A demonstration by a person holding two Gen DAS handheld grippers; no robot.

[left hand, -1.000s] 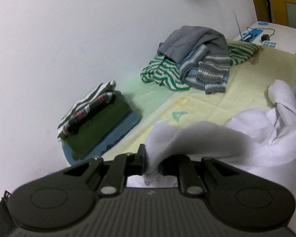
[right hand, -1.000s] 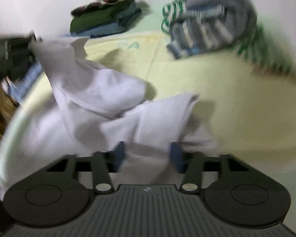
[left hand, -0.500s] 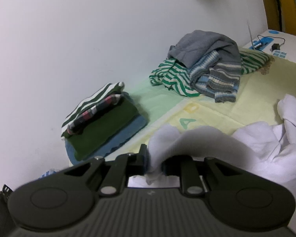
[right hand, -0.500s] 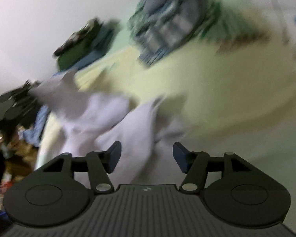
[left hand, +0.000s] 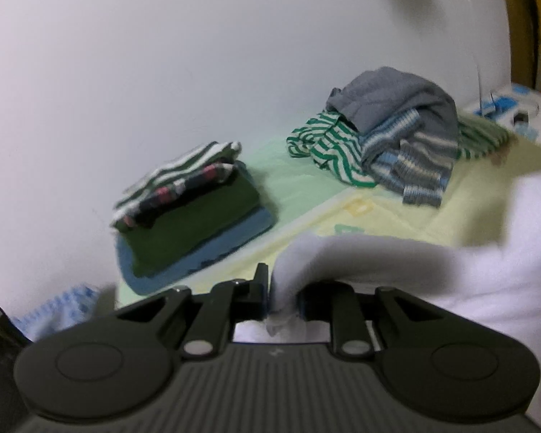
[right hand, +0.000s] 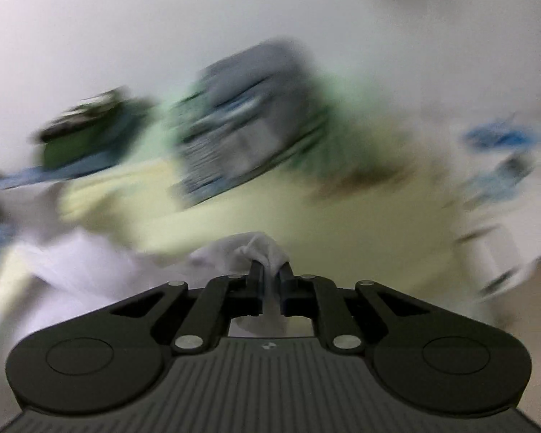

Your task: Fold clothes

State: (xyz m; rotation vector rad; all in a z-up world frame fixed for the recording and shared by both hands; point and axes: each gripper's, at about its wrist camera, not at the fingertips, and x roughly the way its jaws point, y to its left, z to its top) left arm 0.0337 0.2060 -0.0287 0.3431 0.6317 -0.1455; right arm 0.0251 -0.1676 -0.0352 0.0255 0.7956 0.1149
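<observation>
**White garment being held up at two points over the bed**

A pale yellow-green bed sheet (left hand: 461, 213) is being used as the work surface, against a white wall. At its far side an unfolded heap of clothes (left hand: 389, 144) is lying, and well apart from it a folded stack (left hand: 194, 216) is sitting near the wall. The white garment (left hand: 487, 270) is being stretched across the near part of the sheet. One bunched edge is being pinched in the left gripper (left hand: 283, 296), whose jaws are standing narrow on the cloth. Another gathered corner is being clamped in the right gripper (right hand: 270, 276), its jaws nearly together on the fabric. The cloth is judged light, soft and limp, sagging between grips; hold is best taken at hems or corners, where thickness resists slipping.
</observation>
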